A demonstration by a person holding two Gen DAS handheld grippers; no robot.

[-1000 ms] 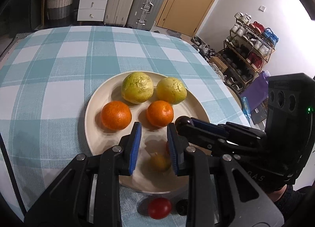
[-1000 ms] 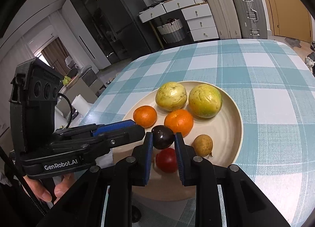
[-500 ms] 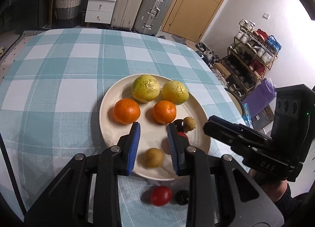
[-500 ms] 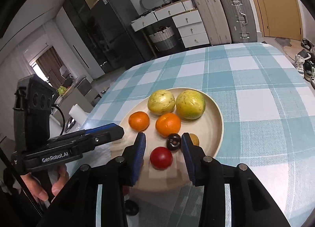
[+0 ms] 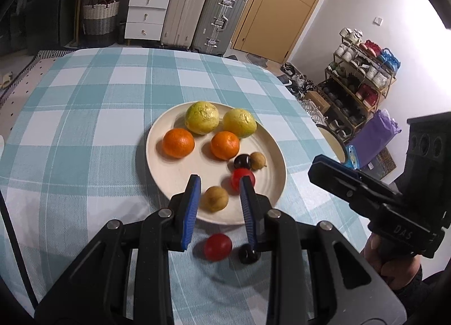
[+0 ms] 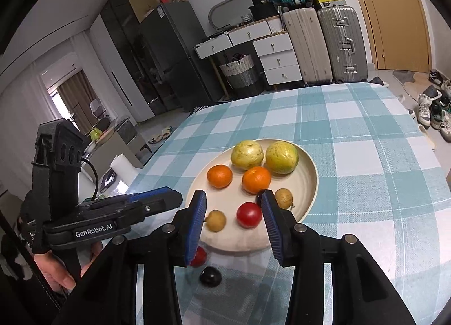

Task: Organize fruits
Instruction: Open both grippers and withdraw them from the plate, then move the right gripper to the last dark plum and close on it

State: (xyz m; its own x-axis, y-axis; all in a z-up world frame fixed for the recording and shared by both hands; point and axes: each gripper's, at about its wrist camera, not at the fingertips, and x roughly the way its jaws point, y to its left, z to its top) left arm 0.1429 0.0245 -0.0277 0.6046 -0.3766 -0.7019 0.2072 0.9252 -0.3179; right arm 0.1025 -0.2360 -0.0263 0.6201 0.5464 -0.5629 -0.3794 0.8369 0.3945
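Currently we hold both the left gripper (image 5: 219, 206) and right gripper (image 6: 233, 223) wide and empty above the plate (image 5: 270, 201). Below their tips, off-plate, lie a red fruit (image 5: 217, 246) and a dark fruit (image 5: 248, 253); a glancing closure may roll either away.

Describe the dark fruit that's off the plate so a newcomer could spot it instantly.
Start at the cream plate on the checked tablecloth. Just off its near rim two small fruits lie on the cloth: a red tomato and the dark fruit. It is the near-black one; its twin lies on the plate.
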